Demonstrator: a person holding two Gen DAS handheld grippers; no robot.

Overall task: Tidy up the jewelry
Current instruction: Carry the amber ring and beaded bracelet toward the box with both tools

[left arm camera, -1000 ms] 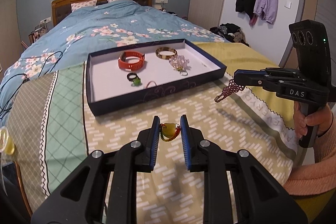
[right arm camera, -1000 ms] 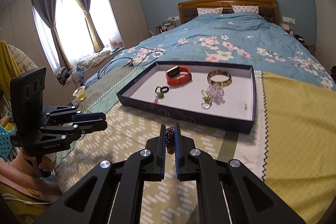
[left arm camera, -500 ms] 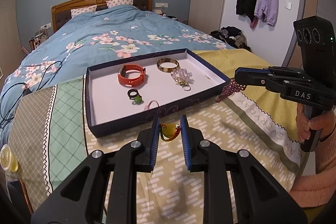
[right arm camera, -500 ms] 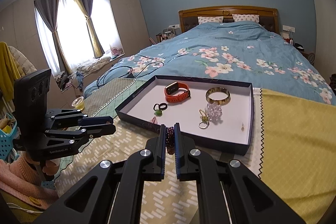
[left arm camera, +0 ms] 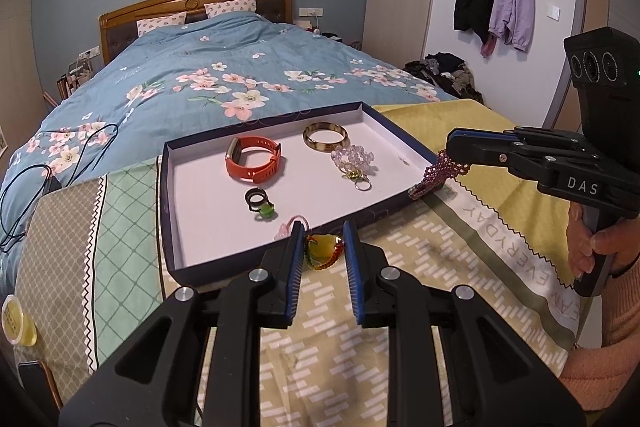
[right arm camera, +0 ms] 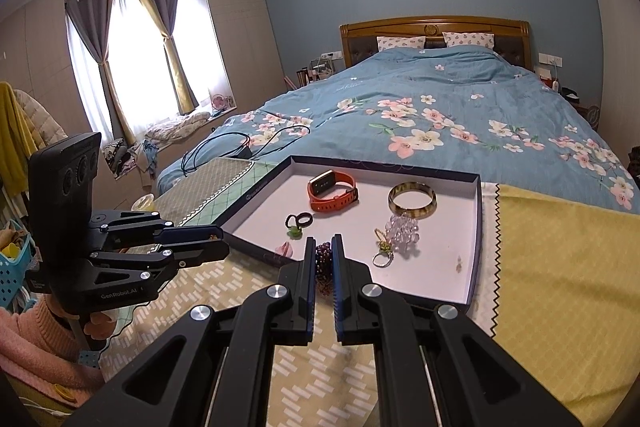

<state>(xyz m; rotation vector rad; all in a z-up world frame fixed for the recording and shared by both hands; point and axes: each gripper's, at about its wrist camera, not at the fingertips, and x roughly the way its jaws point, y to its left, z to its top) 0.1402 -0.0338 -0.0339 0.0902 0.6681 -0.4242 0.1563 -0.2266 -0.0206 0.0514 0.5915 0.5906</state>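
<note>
A dark blue tray point(left arm camera: 172, 223) point(right arm camera: 474, 247) with a white floor lies on the bed's patterned cloth. In it are an orange watch band point(left arm camera: 252, 161) point(right arm camera: 332, 191), a brown bangle point(left arm camera: 325, 135) point(right arm camera: 412, 199), a clear bead bracelet point(left arm camera: 354, 159) point(right arm camera: 402, 229), a black ring with a green stone point(left arm camera: 259, 203) point(right arm camera: 298, 223) and a small pink piece point(left arm camera: 290, 225) point(right arm camera: 283, 249). My left gripper point(left arm camera: 322, 247) point(right arm camera: 218, 245) is shut on a yellow and red beaded pendant point(left arm camera: 323, 249) at the tray's near edge. My right gripper point(right arm camera: 323, 263) point(left arm camera: 450, 151) is shut on a purple bead bracelet point(right arm camera: 323, 267) point(left arm camera: 438, 175), which hangs by the tray's right edge.
The bed with a blue floral quilt point(left arm camera: 224, 83) lies behind the tray. Black cables point(left arm camera: 24, 183) lie on the quilt at the left. A small yellow cup point(left arm camera: 14, 319) sits at the cloth's left edge. A yellow cloth point(right arm camera: 560, 267) lies right of the tray.
Both grippers have moved toward the tray with their pieces in them. The left one has reached its near edge, the right one its right side.
</note>
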